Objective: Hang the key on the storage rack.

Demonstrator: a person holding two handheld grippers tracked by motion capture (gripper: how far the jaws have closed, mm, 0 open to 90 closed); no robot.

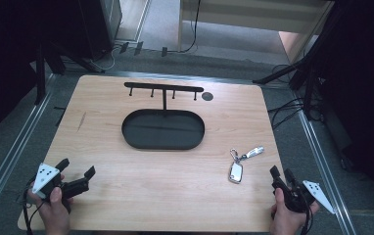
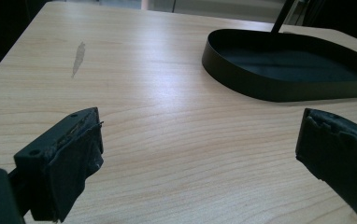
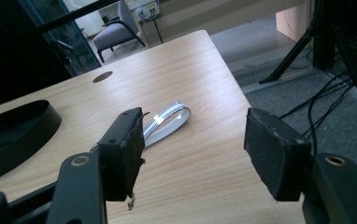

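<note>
Because the key bunch (image 1: 241, 161) lies near the table's right edge, a careless approach by the right gripper (image 1: 284, 179) may push it off. Both the right gripper and the left gripper (image 1: 75, 172), at the near-left corner, stand released and empty.

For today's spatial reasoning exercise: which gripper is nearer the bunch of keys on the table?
Right. The right gripper sits just beside the keys, open. The left gripper is across the table at the opposite near corner, also open.

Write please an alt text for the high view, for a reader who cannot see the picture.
A wooden table seen from above holds a black oval tray with a hook rack standing at its far side, and a key fob with keyring lying near the right edge. A person's hands hold the left gripper and the right gripper at the near corners, both open and empty.
</note>
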